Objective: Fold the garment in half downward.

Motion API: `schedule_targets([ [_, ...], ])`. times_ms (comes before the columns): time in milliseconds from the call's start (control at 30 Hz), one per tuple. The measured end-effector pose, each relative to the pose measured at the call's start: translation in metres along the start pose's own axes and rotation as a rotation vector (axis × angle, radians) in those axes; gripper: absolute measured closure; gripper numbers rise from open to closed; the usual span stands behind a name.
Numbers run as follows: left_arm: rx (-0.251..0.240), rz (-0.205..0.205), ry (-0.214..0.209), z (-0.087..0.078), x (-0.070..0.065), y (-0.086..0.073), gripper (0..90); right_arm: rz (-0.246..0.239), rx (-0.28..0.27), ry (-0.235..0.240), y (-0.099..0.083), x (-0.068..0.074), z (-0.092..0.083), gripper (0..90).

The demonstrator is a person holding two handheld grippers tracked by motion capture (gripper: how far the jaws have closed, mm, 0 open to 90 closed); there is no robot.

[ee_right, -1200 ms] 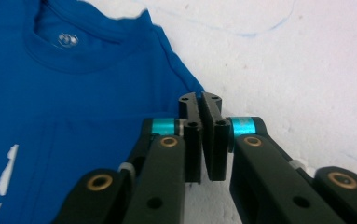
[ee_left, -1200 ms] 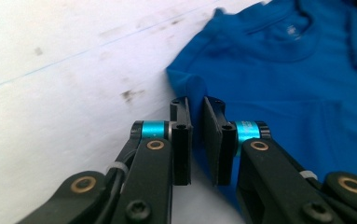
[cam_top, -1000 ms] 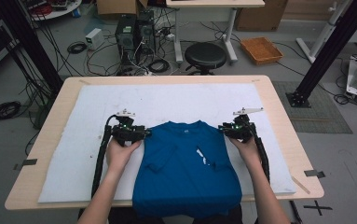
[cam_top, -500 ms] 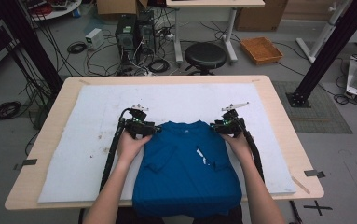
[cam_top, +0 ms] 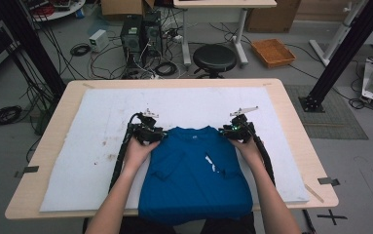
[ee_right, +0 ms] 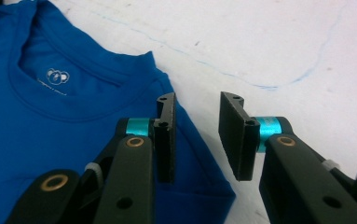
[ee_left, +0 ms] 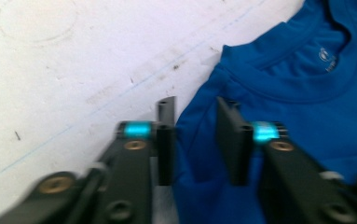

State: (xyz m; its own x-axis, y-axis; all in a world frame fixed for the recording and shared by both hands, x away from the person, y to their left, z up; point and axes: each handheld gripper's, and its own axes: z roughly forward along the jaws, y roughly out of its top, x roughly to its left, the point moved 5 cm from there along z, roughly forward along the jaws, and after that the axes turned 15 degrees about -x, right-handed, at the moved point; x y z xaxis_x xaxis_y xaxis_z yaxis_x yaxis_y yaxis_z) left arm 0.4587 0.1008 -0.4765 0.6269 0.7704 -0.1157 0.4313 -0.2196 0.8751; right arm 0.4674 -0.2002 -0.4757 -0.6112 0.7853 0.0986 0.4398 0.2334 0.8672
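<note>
The worktop (cam_top: pixel 291 105) is a pale wooden slab carrying a white mat (cam_top: pixel 91 141) marked with brownish stains and faint blue lines. On the mat's near half lies a blue T-shirt (cam_top: pixel 194 175), neckline pointing away from the person, its sleeves folded in over the body and its hem hanging slightly past the near edge of the worktop. Inside the collar is a small white printed label (ee_right: pixel 55 77).

The person's forearms come in from the bottom of the high view, one at each shoulder of the shirt. The left tool (ee_left: pixel 192 140) sits at the shirt's left shoulder edge; its jaws have just been closing and now stand partly spread, with a raised fold of blue cloth between them. The left gripper view is blurred, so the pads seem not to be pressing the fabric, though that is hard to judge. The right tool (ee_right: pixel 197 140) sits at the right shoulder, jaws likewise partly spread, astride the shirt's outer edge: one jaw is over the cloth, the other over the bare mat, with a clear gap between them.
</note>
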Motion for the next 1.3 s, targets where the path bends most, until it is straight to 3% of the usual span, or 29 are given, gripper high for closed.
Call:
schedule_targets([
  [67, 0.008, 0.019, 0.006, 0.001, -0.002, 0.000, 63.8, -0.003, 0.011, 0.001, -0.001, 0.001, 0.001, 67.6],
  [167, 0.025, 0.082, 0.029, 0.002, -0.009, 0.000, 61.3, -0.039, 0.030, -0.003, -0.002, 0.005, 0.004, 67.4],
  [233, 0.013, 0.084, 0.019, 0.002, -0.011, -0.001, 71.4, -0.055, 0.033, -0.011, -0.003, 0.006, 0.004, 72.7],
  [267, 0.003, 0.081, 0.019, 0.001, -0.010, -0.002, 75.1, -0.071, 0.037, 0.004, -0.002, 0.008, 0.003, 83.1],
  [367, -0.014, 0.049, 0.008, 0.000, -0.008, -0.003, 85.4, -0.117, 0.037, -0.002, -0.002, 0.013, 0.004, 87.8],
  [567, -0.021, 0.046, 0.005, -0.002, -0.006, -0.002, 87.6, -0.093, -0.011, 0.007, 0.004, 0.012, -0.002, 88.5],
  [800, -0.113, 0.054, -0.030, -0.014, -0.007, 0.010, 87.8, -0.049, -0.076, 0.033, 0.012, 0.009, -0.014, 88.5],
  [833, -0.142, 0.066, -0.043, -0.019, -0.009, 0.014, 87.7, -0.042, -0.098, 0.041, 0.014, 0.010, -0.017, 88.5],
  [967, -0.180, 0.079, -0.063, -0.031, -0.014, 0.019, 87.8, -0.035, -0.138, 0.057, 0.018, 0.013, -0.028, 88.5],
  [1000, -0.197, 0.087, -0.076, -0.036, -0.017, 0.021, 87.7, -0.030, -0.174, 0.076, 0.020, 0.017, -0.038, 88.4],
  [1033, -0.213, 0.095, -0.087, -0.041, -0.019, 0.022, 87.7, -0.030, -0.174, 0.076, 0.020, 0.017, -0.038, 88.4],
  [1100, -0.259, 0.107, -0.117, -0.060, -0.030, 0.022, 87.7, -0.026, -0.219, 0.099, 0.021, 0.024, -0.055, 88.5],
  [1267, -0.297, 0.144, -0.159, -0.087, -0.048, 0.016, 87.7, -0.066, -0.260, 0.124, 0.017, 0.041, -0.081, 88.5],
  [1300, -0.302, 0.162, -0.168, -0.092, -0.053, 0.014, 87.7, -0.094, -0.264, 0.134, 0.011, 0.050, -0.093, 88.5],
])
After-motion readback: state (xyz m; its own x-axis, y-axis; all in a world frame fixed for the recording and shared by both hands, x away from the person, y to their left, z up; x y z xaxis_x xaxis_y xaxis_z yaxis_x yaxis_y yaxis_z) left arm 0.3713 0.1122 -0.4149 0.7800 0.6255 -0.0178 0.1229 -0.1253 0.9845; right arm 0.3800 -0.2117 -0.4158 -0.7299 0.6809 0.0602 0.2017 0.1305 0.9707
